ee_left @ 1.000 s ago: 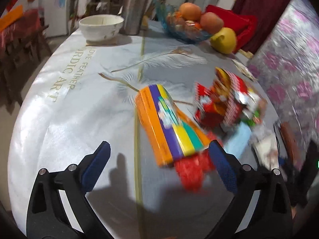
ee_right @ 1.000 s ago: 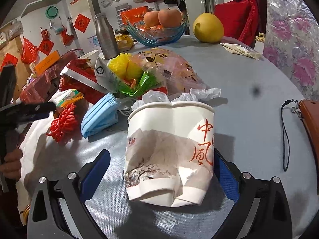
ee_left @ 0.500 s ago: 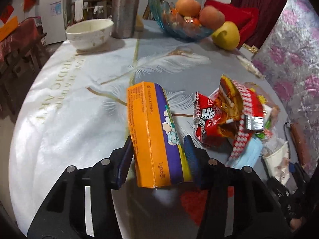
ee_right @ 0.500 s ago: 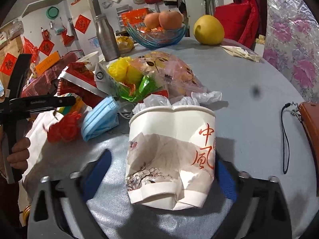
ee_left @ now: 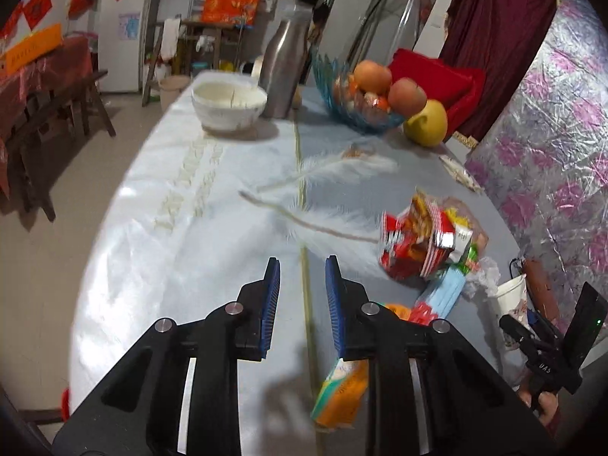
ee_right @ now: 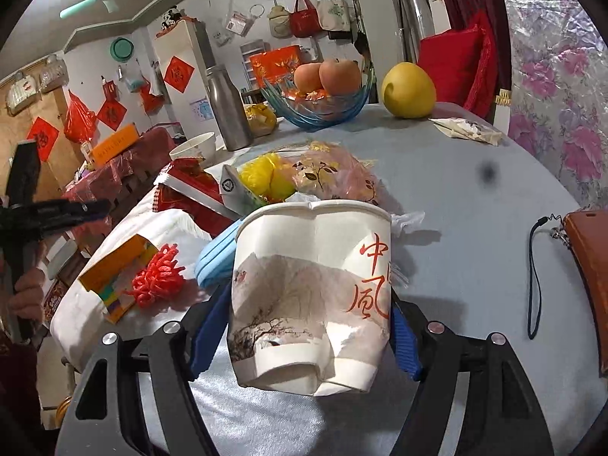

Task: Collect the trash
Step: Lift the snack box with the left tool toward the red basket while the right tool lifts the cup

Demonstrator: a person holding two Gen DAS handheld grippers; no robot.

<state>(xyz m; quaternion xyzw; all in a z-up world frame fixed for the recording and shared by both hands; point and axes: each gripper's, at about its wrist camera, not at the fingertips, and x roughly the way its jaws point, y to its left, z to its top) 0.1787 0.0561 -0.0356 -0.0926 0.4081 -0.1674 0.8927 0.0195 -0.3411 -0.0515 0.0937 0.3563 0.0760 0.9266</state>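
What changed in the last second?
Left tongs closed on the box, then lost it: they are now shut empty, and the box lies on the table. Right tongs have just been closing on the cup, pads pressing it. The trash pile stayed.

Left gripper: fingers were spread wide, then clamped on the orange-and-purple cardboard box; now drawn near together with nothing between them. Box has slipped free and lies on the tabletop below the right finger, at about 5 o'clock from the fingertips, beside the red knotted cord ornament.

Right gripper: jaws have just been closing; blue fingers now press both sides of the crumpled white paper cup, which sits higher in view, lifted slightly.
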